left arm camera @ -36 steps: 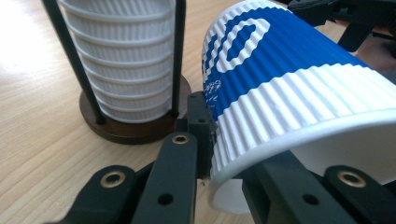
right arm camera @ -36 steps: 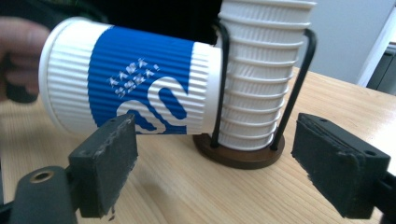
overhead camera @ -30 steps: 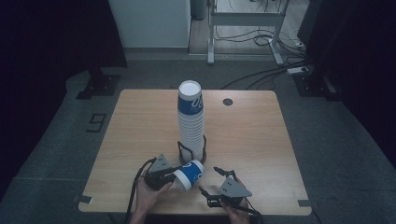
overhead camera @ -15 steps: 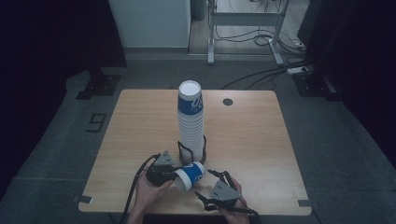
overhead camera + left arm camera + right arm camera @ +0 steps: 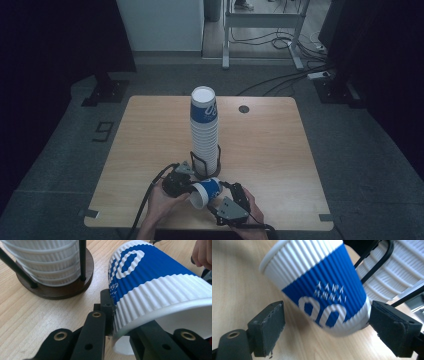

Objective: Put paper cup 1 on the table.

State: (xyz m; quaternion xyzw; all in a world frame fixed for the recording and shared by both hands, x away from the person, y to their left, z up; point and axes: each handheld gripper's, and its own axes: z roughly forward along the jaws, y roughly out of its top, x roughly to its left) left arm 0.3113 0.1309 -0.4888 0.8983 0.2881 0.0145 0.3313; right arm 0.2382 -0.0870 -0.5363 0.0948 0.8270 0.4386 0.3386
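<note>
1. The wire cup holder (image 5: 205, 167) carries a tall stack of cups (image 5: 204, 127).
2. Just in front of the holder, the blue-and-white paper cup (image 5: 206, 192) lies tilted; the left gripper (image 5: 192, 186) has its jaws clamped on the cup's rim.
3. The right gripper (image 5: 223, 195) has jaws that have just been opening, the cup's base between them, pads clear.
4. The surface (image 5: 150, 130) has a dark grommet (image 5: 243, 109) behind the holder.

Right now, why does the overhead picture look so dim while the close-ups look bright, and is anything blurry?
High view: dim, bluish, dark surroundings, the table lit softly. Left gripper view: bright, the cup sharp, its rim slightly overexposed. Right gripper view: the cup's base smeared by motion blur, table soft behind.
</note>
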